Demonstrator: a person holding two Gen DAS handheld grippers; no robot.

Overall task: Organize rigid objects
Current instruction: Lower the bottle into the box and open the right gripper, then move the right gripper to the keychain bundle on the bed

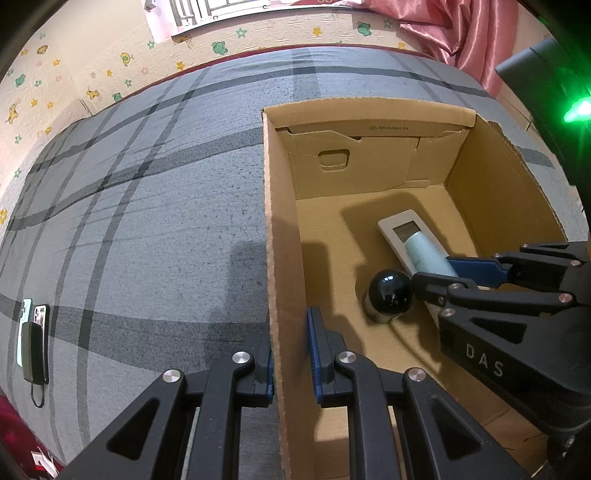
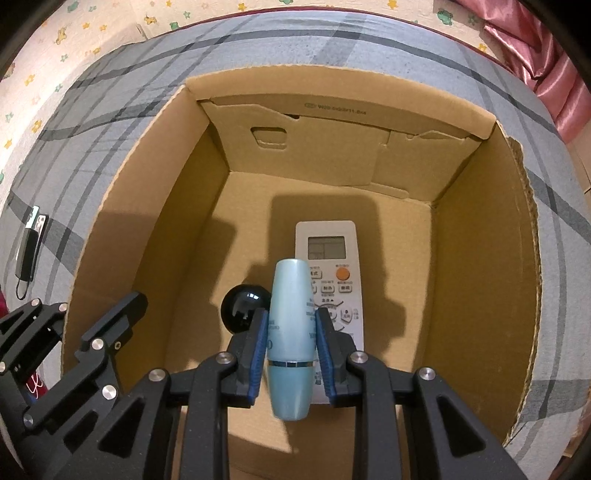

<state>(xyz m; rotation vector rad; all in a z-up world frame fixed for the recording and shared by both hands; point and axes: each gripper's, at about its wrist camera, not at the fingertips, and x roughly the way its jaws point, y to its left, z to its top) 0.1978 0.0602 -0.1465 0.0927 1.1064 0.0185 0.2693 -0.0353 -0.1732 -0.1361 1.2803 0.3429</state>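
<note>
Right claw [image 2: 290,343] clamps a pale blue bottle [image 2: 290,332] between its blue pads [image 2: 258,354], gripping the sides just above a silver band; bottle points forward, held over the inside of the cardboard box [image 2: 155,206]. Left claw [image 1: 291,354] straddles the box's left wall [image 1: 275,229], one finger outside, one inside, jaws narrow with only the wall edge in the gap; whether the pads press the cardboard, cannot tell. Beneath the bottle, a white remote [image 2: 330,258] lies flat on the box floor, screen end toward the far wall. Just left of it, a black ball-headed object [image 2: 242,304] on a grey base [image 1: 376,308], lying near the remote's near end. The box sits on a bed with a grey checked cover [image 1: 147,206]. Far left on the cover, two phones [image 1: 35,321] side by side, a dark power bank [image 1: 35,350] with cable resting on them. Beyond, a pale wall with cartoon stickers [image 1: 218,46] and a pink curtain [image 1: 454,33].
</note>
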